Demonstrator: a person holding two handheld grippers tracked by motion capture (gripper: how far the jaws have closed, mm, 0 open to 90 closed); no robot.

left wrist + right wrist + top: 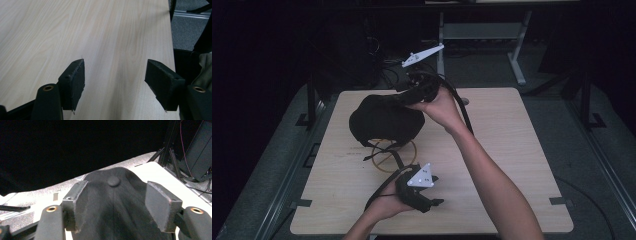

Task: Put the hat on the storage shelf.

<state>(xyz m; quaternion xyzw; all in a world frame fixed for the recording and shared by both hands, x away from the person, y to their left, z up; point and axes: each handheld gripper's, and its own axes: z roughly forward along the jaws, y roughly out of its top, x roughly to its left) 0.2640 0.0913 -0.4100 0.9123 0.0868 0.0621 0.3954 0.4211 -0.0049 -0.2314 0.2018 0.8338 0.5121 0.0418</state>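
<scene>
Right gripper (117,202) fingers spread around cap (384,119), not pinching; cap may slip off its stand. Left gripper (117,85) fingers spread over bare tabletop (100,30).

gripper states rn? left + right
Left gripper: open, nothing between the jaws, over the bare table.
Right gripper: open, jaws astride the black cap, not clamped on it.
</scene>
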